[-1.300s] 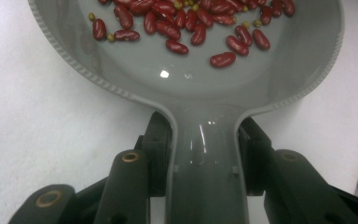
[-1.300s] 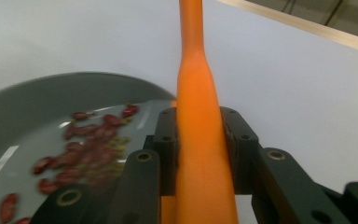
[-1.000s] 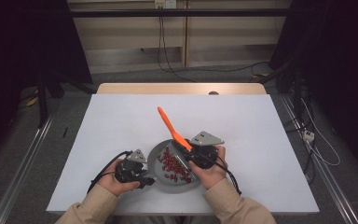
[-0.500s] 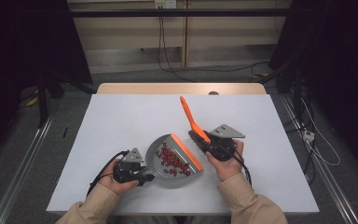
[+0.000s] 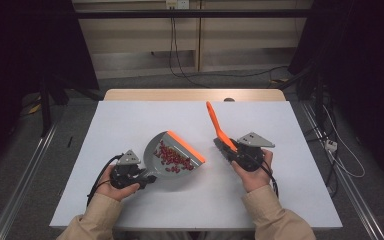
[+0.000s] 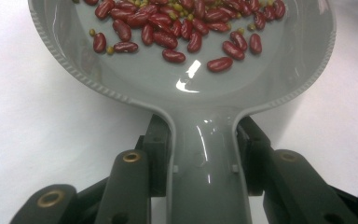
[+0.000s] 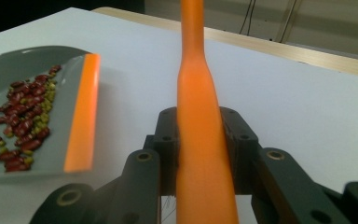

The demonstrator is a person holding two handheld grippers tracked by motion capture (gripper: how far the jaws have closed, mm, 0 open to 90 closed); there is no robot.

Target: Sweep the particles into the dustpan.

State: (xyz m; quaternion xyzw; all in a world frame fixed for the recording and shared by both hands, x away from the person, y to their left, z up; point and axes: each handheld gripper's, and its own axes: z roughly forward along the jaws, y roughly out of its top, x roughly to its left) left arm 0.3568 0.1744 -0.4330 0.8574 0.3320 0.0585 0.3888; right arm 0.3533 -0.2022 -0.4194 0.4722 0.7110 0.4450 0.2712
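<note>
A grey dustpan [image 5: 166,167] with an orange lip [image 5: 186,145] lies on the white table [image 5: 130,120], left of centre, with several red beans [image 5: 172,156] and small green ones in it. My left gripper [image 5: 146,178] is shut on its handle; in the left gripper view the jaws clamp the grey handle [image 6: 205,186] below the beans [image 6: 177,23]. An orange brush handle [image 5: 214,122] slants up and away, to the right of the pan. My right gripper [image 5: 230,148] is shut on it; the right gripper view has the handle [image 7: 198,93] pinched between the jaws and the dustpan [image 7: 28,70] off to the left.
The table's wooden far edge [image 5: 195,94] runs along the back. Cables [image 5: 337,150] hang off the right side, and metal rails [image 5: 25,175] run along the floor on the left. White tabletop stretches behind and between the two hands.
My right gripper has carried the orange brush to the right, off the dustpan. The dustpan has shifted slightly left with my left hand, its beans still inside.
</note>
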